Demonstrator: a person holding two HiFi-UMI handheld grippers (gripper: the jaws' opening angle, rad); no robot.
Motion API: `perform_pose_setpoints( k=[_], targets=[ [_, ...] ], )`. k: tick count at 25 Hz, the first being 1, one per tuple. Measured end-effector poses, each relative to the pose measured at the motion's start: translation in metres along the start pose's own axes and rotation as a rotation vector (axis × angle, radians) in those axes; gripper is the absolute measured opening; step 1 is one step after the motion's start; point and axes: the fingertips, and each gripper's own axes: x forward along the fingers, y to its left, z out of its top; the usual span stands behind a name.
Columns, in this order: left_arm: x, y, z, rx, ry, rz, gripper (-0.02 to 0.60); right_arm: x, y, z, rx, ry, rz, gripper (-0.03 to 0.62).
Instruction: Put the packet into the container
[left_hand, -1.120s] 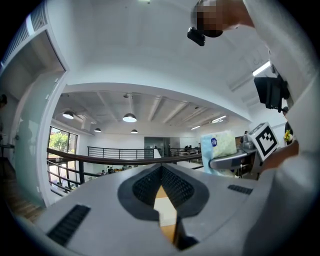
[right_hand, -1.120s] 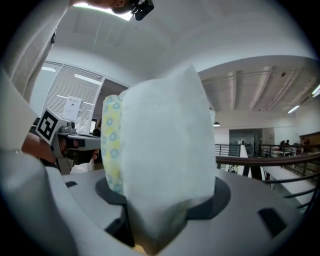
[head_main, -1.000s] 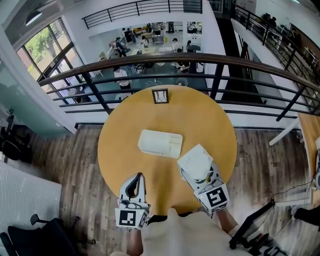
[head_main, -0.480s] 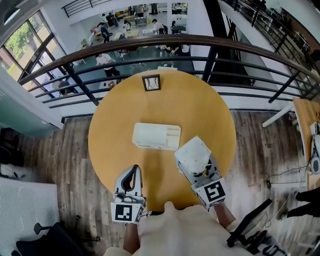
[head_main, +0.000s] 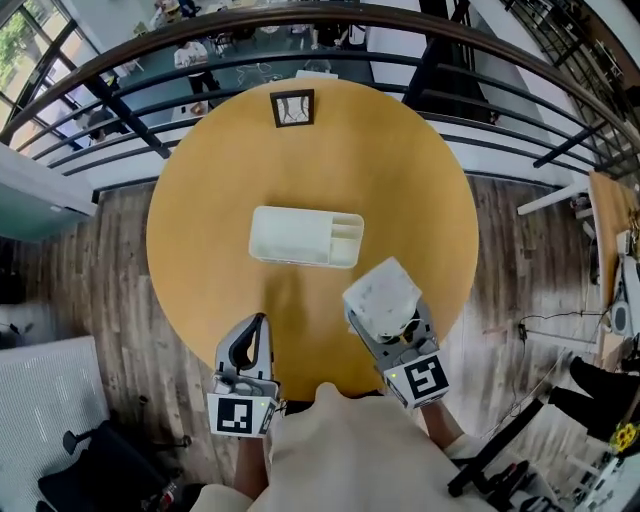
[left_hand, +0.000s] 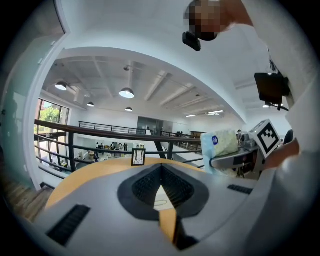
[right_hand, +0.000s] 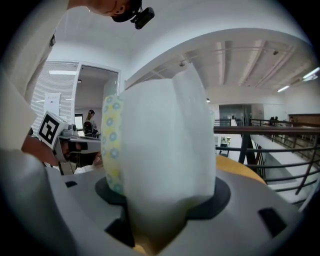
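The right tool (head_main: 390, 318) is clamped on the packet (head_main: 381, 296), a white soft pack with a yellow dotted edge that fills the space between its jaws. The packet sits over the near right part of the round yellow surface (head_main: 400, 170), just near and right of the white container (head_main: 270, 235) and apart from it. The container lies at the middle of the surface. The left tool (head_main: 256, 330) hangs over the near edge, jaw tips together, with nothing between them. A small frame (head_main: 292, 108) stands at the far edge.
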Motion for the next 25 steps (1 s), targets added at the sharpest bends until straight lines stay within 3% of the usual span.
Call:
perform_pose_setpoints(
  k=[12,15,18,21,25],
  targets=[
    [0.020,0.005,-0.043,-0.084,0.102,-0.011,0.005,0.026,-0.004,-0.030,0.029,0.108,0.032,0.298],
    [0.021,0.011,-0.047,-0.096,0.110,0.001,0.005,0.039,-0.004,-0.022,0.008,0.068,0.046,0.298],
    [0.019,0.018,-0.048,-0.108,0.111,0.022,0.005,0.054,-0.002,-0.003,-0.076,-0.004,0.074,0.298],
    [0.017,0.025,-0.048,-0.119,0.105,0.042,0.005,0.063,0.000,-0.011,-0.262,0.117,0.131,0.298],
    [0.012,0.033,-0.049,-0.136,0.098,0.078,0.005,0.085,0.002,-0.008,-0.336,0.162,0.170,0.298]
  ],
)
